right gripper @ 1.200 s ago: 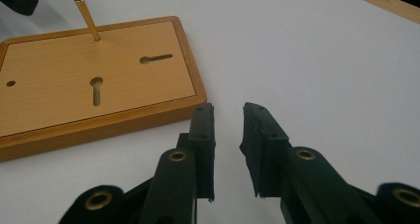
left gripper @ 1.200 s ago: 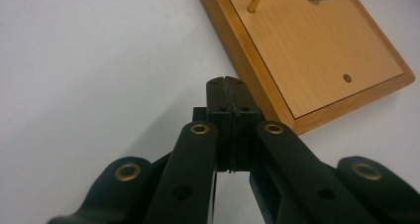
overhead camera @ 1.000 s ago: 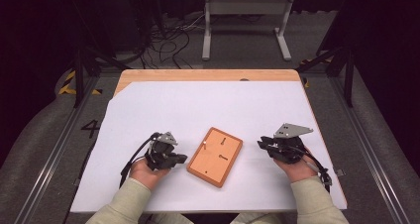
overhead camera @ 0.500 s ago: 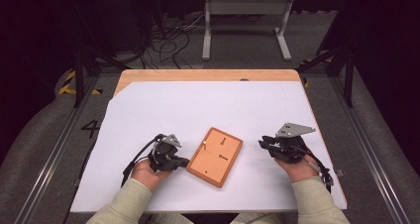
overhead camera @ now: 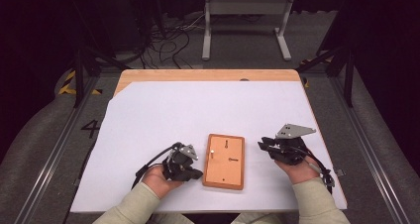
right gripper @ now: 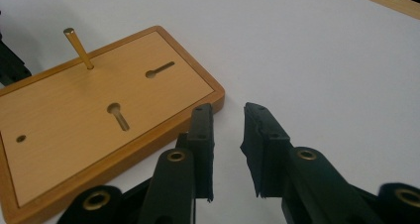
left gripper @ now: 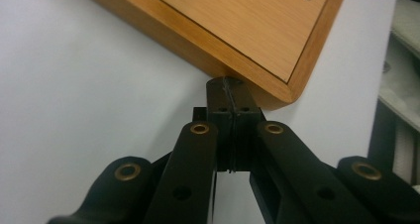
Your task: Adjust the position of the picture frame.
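Both grippers flank a wooden board on the worktop; left fingers pressed together, right fingers narrowly apart.

The left gripper (left gripper: 229,92) has its black fingers (left gripper: 218,97) closed flat against each other, empty, tips touching the rounded edge of the rectangular orange-brown wooden board (overhead camera: 224,160) near its bottom-left corner. The right gripper (right gripper: 228,110) holds its fingers (right gripper: 202,122) a narrow gap apart, empty, just beside the board's right edge without touching it. The board lies flat on the white-covered worktop (overhead camera: 198,115), between the two hands, near the person's side. It carries one upright brass pin (right gripper: 78,48), two keyhole slots (right gripper: 119,116) and a small hole.
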Motion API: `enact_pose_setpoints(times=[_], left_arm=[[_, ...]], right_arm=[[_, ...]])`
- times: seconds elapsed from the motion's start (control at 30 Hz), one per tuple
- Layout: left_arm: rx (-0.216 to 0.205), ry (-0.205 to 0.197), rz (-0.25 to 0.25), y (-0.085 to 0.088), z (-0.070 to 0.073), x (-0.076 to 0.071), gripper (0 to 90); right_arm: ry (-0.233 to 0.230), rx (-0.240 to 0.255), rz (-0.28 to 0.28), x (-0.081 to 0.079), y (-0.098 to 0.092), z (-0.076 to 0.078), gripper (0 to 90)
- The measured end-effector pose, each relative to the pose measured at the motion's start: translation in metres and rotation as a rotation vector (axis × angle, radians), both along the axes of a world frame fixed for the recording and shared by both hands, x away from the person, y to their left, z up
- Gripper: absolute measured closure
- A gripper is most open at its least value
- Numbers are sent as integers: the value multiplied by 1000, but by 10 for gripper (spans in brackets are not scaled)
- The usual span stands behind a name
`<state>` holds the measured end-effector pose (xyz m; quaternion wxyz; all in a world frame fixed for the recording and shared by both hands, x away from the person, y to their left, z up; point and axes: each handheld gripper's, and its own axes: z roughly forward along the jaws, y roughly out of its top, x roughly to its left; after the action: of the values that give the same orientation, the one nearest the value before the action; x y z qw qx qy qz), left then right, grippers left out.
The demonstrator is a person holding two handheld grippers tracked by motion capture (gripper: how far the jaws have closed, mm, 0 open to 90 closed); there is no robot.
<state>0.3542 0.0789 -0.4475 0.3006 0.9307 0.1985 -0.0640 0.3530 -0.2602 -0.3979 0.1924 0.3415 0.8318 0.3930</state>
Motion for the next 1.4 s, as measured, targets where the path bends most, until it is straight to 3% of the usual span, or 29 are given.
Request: enact_pose_setpoints(times=[0.17,0.87,1.03,1.17,1.33,1.4], left_arm=[[5,-9,-27,-11,0,-4,897],[-67,-6,-74,-56,-5,-10,896],[-69,-18,-62,-50,-1,-9,897],[-92,-32,-20,-34,8,-4,896],[-135,-48,33,-14,15,2,871],[-178,-48,63,0,19,5,867]], right_arm=[[-3,-3,12,-3,3,2,750],[3,-19,65,-13,15,4,775],[11,-6,90,-19,19,6,835],[7,-7,139,-31,28,8,900],[11,-7,181,-40,37,8,900],[20,-9,209,-46,45,7,900]])
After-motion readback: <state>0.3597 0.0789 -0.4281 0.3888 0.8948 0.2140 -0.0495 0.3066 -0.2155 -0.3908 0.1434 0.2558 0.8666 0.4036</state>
